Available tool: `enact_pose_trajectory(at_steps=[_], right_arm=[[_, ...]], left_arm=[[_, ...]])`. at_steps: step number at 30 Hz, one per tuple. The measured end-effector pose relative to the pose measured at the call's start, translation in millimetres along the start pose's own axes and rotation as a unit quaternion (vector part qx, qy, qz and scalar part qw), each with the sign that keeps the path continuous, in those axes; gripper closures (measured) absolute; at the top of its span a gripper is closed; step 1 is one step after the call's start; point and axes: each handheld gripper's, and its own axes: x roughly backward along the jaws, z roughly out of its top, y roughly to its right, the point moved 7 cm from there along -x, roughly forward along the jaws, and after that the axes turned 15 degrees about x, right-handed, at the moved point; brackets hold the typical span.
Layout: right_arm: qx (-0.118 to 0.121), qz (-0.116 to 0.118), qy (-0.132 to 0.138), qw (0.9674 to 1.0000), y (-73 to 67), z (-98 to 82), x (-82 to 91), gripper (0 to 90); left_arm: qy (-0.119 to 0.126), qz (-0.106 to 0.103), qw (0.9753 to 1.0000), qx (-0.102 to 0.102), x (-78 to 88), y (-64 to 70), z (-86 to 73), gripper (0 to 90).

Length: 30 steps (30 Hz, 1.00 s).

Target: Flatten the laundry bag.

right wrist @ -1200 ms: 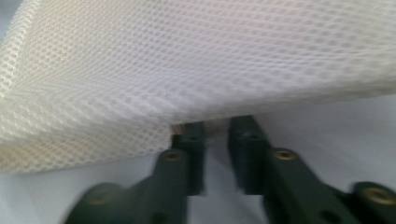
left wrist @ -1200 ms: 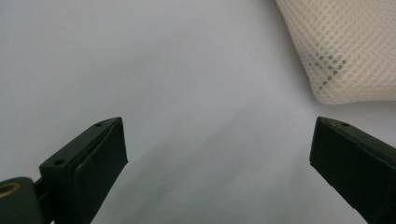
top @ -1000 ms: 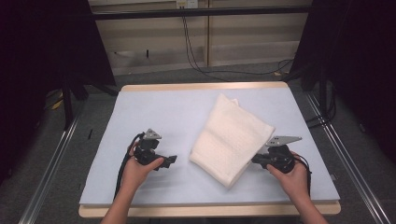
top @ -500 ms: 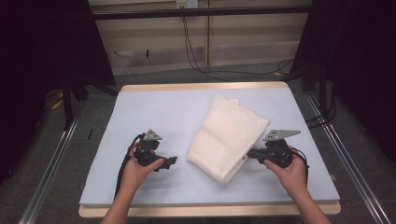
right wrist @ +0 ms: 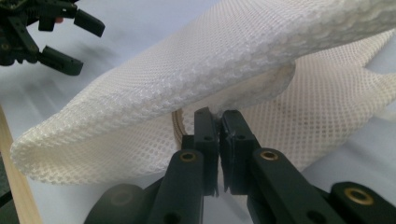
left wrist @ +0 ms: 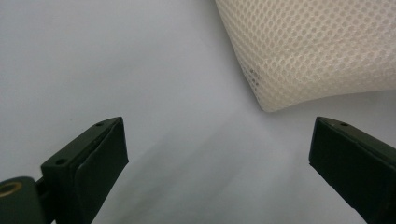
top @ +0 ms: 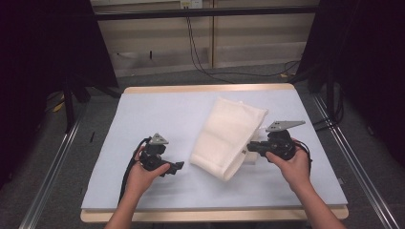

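On the pale blue worktop (top: 143, 114), right of centre, lies a cream mesh bag (top: 229, 133), folded, honeycomb weave, soft and floppy, rounded at its near corner. Right gripper (top: 253, 148) has its black fingers (right wrist: 205, 135) pinched together on the bag's right edge; a thin layer of the mesh is clamped between the pads and lifted, so the top layer arches up over the lower one like an open mouth. Left gripper (top: 179, 166) sits low, just beside the bag's near left corner, not touching. Its fingers (left wrist: 100, 149) stand wide apart, flat matte-black pads, nothing between them but bare worktop. Worktop has a light wood rim (top: 205, 88), smooth felt-like cover. Grey three-cornered plates top both grippers.
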Motion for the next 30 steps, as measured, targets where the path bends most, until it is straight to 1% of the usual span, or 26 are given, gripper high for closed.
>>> enact_pose_trajectory(at_steps=[1, 2, 4, 6, 7, 8, 9, 11, 12, 13, 14, 15, 16, 17, 18, 19, 20, 21, 23, 24, 25, 26, 27, 28, 29, 30], right_arm=[[0.0, 0.0, 0.0, 1.0, 0.0, 0.0, 0.0, 85.7], [0.0, 0.001, 0.005, 1.0, 2.1, 5.5, -1.8, 85.7], [0.001, 0.0, 0.011, 0.9999, 3.0, 10.8, -3.0, 85.7], [-0.002, 0.0, 0.012, 0.9999, 2.9, 12.6, -3.3, 85.7], [0.0, -0.002, 0.014, 0.9999, 3.3, 16.8, -4.7, 85.7], [0.0, -0.002, 0.014, 0.9999, 3.3, 16.8, -4.7, 85.7], [0.001, -0.004, 0.013, 0.9999, 3.2, 19.7, -5.9, 85.7], [0.002, -0.003, 0.015, 0.9999, 3.2, 20.9, -6.9, 85.7], [0.003, -0.004, 0.013, 0.9999, 3.6, 21.8, -8.0, 85.7], [0.002, -0.003, 0.015, 0.9999, 3.6, 21.9, -8.6, 85.7], [0.002, -0.003, 0.015, 0.9999, 3.6, 21.9, -8.6, 85.7], [0.004, -0.004, 0.013, 0.9999, 4.2, 21.5, -8.7, 85.7], [0.001, -0.006, 0.013, 0.9999, 4.1, 21.4, -9.3, 85.7], [0.001, -0.006, 0.013, 0.9999, 4.1, 21.4, -9.3, 85.7], [-0.004, -0.006, 0.015, 0.9999, 3.9, 22.2, -8.9, 85.7], [-0.004, -0.005, 0.015, 0.9999, 3.8, 22.3, -9.2, 85.7], [-0.004, -0.005, 0.015, 0.9999, 3.8, 22.3, -9.2, 85.7], [-0.008, -0.003, 0.018, 0.9998, 3.2, 23.1, -9.8, 85.7], [-0.01, -0.002, 0.018, 0.9998, 2.8, 23.7, -10.2, 85.7], [-0.011, 0.001, 0.021, 0.9997, 1.7, 25.2, -11.8, 85.7], [-0.011, 0.001, 0.021, 0.9997, 1.7, 25.2, -11.8, 85.7], [-0.013, 0.001, 0.023, 0.9996, 0.4, 27.0, -13.5, 85.7], [-0.013, 0.001, 0.023, 0.9996, 0.4, 27.0, -13.5, 85.7], [-0.014, 0.004, 0.023, 0.9996, -1.9, 29.5, -15.2, 85.7], [-0.012, 0.004, 0.022, 0.9997, -2.9, 30.8, -16.0, 85.6], [-0.01, 0.006, 0.024, 0.9996, -4.0, 32.1, -17.0, 85.6]], left_arm=[[0.004, 0.0, 1.0, 0.002, -0.7, 1.0, 0.3, 4.2], [-0.001, -0.003, 1.0, -0.001, -0.9, 2.7, -0.1, 4.1], [-0.002, -0.004, 1.0, -0.002, -0.7, 3.8, -0.1, 4.1], [0.002, -0.004, 1.0, -0.004, -1.2, 5.2, 0.5, 4.1], [0.002, -0.008, 1.0, -0.005, -1.8, 6.6, 0.7, 4.1], [0.001, -0.01, 0.9999, -0.005, -1.7, 8.0, 0.7, 4.1], [-0.001, -0.012, 0.9998, -0.012, -2.1, 10.8, 0.9, 4.0], [-0.001, -0.016, 0.9998, -0.013, -2.2, 13.4, 1.0, 3.5], [0.001, -0.022, 0.9996, -0.017, -2.7, 19.5, 1.5, 3.0], [0.001, -0.032, 0.9992, -0.025, -3.2, 22.8, 2.0, 2.5], [0.001, -0.032, 0.9992, -0.025, -3.2, 22.8, 2.0, 2.0], [0.004, -0.035, 0.9991, -0.025, -3.7, 26.7, 2.3, 2.0], [-0.001, -0.045, 0.9982, -0.038, -5.8, 34.5, 2.1, 1.2], [-0.001, -0.045, 0.9982, -0.038, -5.8, 34.5, 2.1, 0.8], [-0.004, -0.048, 0.9974, -0.053, -8.1, 41.7, 1.6, 0.5], [-0.005, -0.049, 0.9973, -0.055, -9.3, 44.7, 1.5, 0.1], [-0.005, -0.049, 0.9973, -0.055, -9.3, 44.7, 1.5, 0.0], [-0.003, -0.054, 0.9967, -0.061, -11.3, 50.9, 2.1, 0.0], [-0.006, -0.051, 0.9966, -0.065, -11.9, 53.2, 1.5, 0.0], [-0.017, -0.05, 0.9956, -0.077, -14.2, 57.2, -0.5, 0.0], [-0.017, -0.05, 0.9956, -0.077, -14.2, 57.2, -0.5, 0.0], [-0.008, -0.039, 0.9954, -0.087, -15.9, 61.2, -0.4, 0.4], [-0.008, -0.039, 0.9954, -0.087, -15.9, 61.2, -0.4, 0.8], [-0.003, -0.041, 0.9949, -0.092, -16.3, 66.6, 1.3, 0.9], [-0.003, -0.041, 0.9949, -0.092, -16.3, 66.6, 1.3, 1.6], [-0.001, -0.047, 0.9942, -0.097, -17.0, 70.7, 2.2, 2.7]])
